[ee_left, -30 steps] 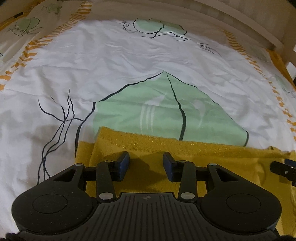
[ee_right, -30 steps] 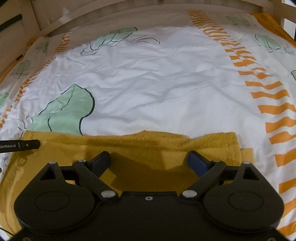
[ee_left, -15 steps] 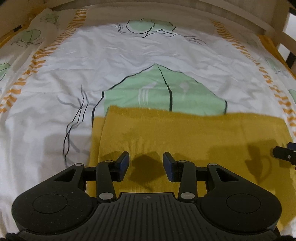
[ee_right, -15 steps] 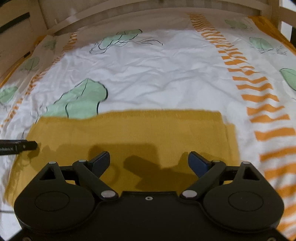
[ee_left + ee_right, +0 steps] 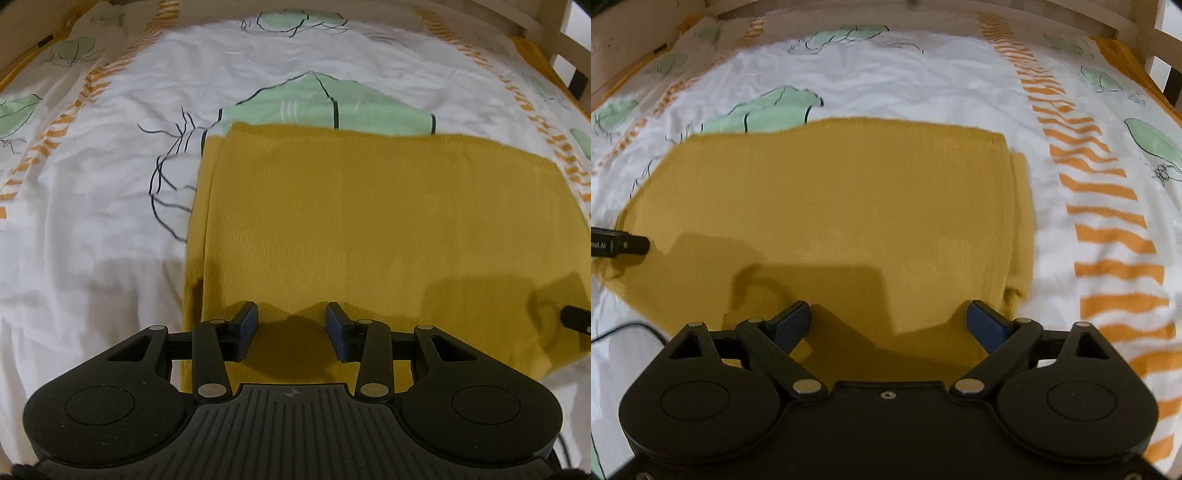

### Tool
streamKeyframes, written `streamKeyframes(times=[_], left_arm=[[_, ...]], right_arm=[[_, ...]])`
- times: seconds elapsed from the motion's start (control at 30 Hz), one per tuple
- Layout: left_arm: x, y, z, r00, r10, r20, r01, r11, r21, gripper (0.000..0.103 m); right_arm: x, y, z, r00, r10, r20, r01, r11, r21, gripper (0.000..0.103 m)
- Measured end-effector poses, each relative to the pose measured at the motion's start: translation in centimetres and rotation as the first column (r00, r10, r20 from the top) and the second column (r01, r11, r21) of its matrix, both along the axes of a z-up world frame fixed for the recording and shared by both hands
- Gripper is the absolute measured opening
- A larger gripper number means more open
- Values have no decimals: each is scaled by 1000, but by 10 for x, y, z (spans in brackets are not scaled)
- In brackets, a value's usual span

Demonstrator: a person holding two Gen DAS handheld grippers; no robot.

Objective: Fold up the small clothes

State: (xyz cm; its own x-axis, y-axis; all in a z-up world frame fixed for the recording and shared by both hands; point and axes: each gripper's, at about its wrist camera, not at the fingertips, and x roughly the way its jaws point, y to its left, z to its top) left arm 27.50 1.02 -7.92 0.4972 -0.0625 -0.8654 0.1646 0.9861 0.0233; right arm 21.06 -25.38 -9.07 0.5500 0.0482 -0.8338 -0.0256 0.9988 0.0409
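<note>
Across the frame's middle, a flat mustard-yellow ribbed knit garment (image 5: 369, 229) covers the leaf-printed white bedsheet (image 5: 92, 206), with the left gripper (image 5: 291, 326) and right gripper (image 5: 888, 325) both open and empty.

The folded garment (image 5: 369, 229) is a plain mustard yellow knit with fine ribbing. It lies on a white bed sheet (image 5: 92, 221) printed with pale green leaf shapes outlined in thin black lines and with bands of short orange stripes. The left tongs (image 5: 291, 326) and right tongs (image 5: 889, 325) are matte black with dark blue pads (image 5: 986, 326).
</note>
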Motion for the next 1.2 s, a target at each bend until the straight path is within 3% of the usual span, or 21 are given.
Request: streamKeyframes(times=[0.27, 0.47, 0.67, 0.8, 0.97, 1.1, 1.2], left_arm=[[-16, 6, -4, 1000, -8, 10, 8, 1000, 0, 47], [-21, 11, -6, 999, 10, 38, -8, 999, -42, 49], [-21, 8, -3, 999, 42, 8, -42, 998, -44, 49], [-25, 4, -2, 1000, 6, 12, -6, 1000, -19, 50], [-28, 6, -4, 999, 31, 29, -29, 999, -40, 50], [-25, 5, 1, 1000, 15, 14, -15, 999, -36, 49], [-23, 7, 13, 999, 35, 29, -31, 991, -127, 49]], right_arm=[[-20, -7, 6, 1000, -8, -6, 8, 999, 38, 94], [-32, -49, 17, 987, -155, 29, 146, 966, 212, 96], [-31, -89, -1, 944, -318, -83, 328, 899, 289, 98], [-29, -98, -3, 942, -323, -89, 332, 867, 372, 103], [-15, -109, -13, 947, -306, -96, 313, 815, 488, 103], [-3, -113, -18, 955, -284, -87, 287, 812, 509, 103], [4, -114, -18, 964, -254, -79, 259, 824, 505, 103]])
